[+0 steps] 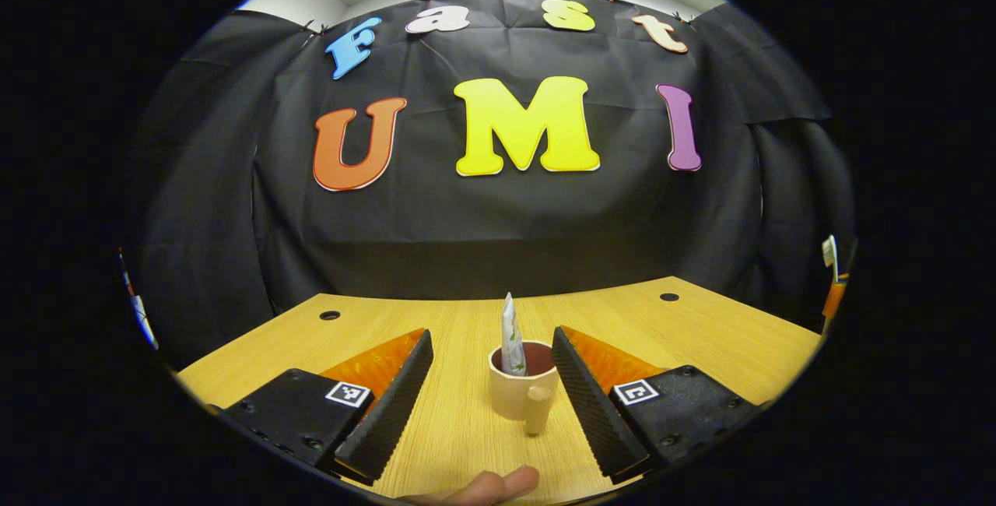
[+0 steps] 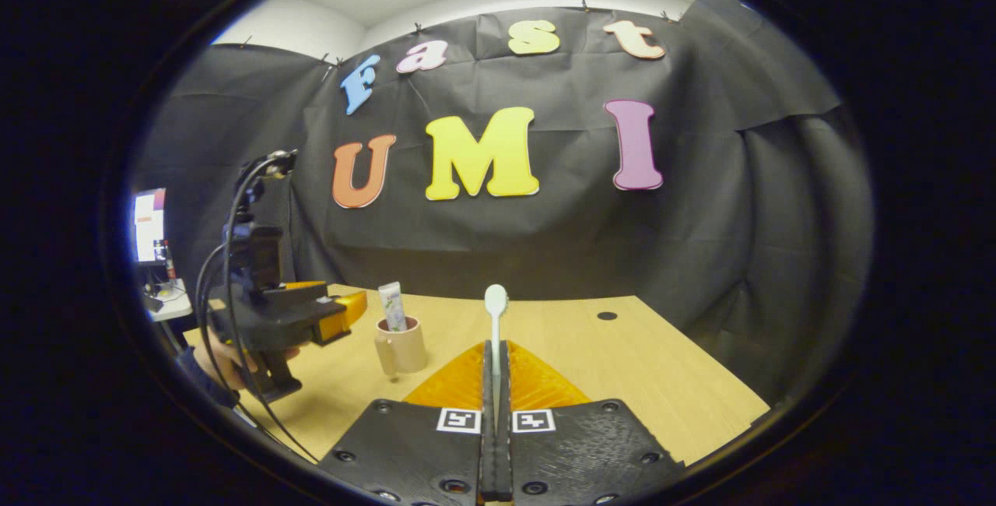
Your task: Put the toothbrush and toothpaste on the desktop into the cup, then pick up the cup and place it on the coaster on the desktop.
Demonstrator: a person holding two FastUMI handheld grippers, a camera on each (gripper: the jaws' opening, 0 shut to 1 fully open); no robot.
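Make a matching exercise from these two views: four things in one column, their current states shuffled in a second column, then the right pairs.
Things
1. toothpaste
2. toothbrush
3. left gripper
4. cup

States
A. open, fingers either side of the cup
B. standing in the cup
C. on the desktop, handle toward the left gripper's camera
D. clamped upright in the right gripper

Pairs: 1-B, 2-D, 3-A, 4-C

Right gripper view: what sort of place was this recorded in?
Likely an indoor recording booth: black cloth wall draped behind a bare wooden desktop, a cup standing on it, and a monitor beyond the cloth's edge.
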